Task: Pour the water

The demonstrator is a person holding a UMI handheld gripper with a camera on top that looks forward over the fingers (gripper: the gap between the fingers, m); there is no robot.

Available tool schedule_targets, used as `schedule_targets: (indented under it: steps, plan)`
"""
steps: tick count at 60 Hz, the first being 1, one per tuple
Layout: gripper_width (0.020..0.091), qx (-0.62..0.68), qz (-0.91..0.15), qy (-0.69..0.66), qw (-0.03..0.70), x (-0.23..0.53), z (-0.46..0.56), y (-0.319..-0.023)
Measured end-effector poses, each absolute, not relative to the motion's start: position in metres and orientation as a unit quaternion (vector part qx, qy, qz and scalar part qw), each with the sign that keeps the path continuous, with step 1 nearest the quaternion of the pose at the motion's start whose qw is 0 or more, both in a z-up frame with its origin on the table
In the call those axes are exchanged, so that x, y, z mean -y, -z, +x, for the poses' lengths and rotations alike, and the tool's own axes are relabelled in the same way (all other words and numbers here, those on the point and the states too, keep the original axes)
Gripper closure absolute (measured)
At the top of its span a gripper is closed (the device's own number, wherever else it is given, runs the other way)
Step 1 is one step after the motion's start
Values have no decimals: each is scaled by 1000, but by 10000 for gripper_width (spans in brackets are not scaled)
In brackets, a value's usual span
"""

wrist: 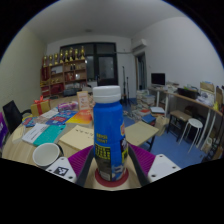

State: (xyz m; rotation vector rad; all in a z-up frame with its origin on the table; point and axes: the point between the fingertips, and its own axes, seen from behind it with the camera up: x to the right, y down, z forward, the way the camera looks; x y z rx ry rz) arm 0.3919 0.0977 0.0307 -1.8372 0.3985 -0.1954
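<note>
Blue bottle (110, 135), white cap, upright, clamped between both pads of the claw (111, 172), over the counter (25, 148). White cup (46, 155) at nine o'clock, near. Books (48, 132) at ten, beyond. Stool (192, 127) at three, well apart.
</note>
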Motion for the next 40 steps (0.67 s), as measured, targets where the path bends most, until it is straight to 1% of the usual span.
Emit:
schedule_targets:
  steps: [2, 4, 11, 14, 21, 26, 39, 40]
  plan:
    - [274, -178, -791, 83, 580, -91, 391, -31]
    - [262, -180, -791, 86, 578, -83, 389, -34]
    - [272, -180, -796, 93, 570, -47, 374, -50]
    - [269, -181, -796, 97, 569, -29, 365, -63]
    - [269, -178, -794, 106, 571, 20, 323, -101]
    - [269, -175, -790, 112, 577, 60, 279, -142]
    - [271, -189, -781, 125, 582, 166, 168, -223]
    - [273, -187, -780, 124, 584, 172, 180, -221]
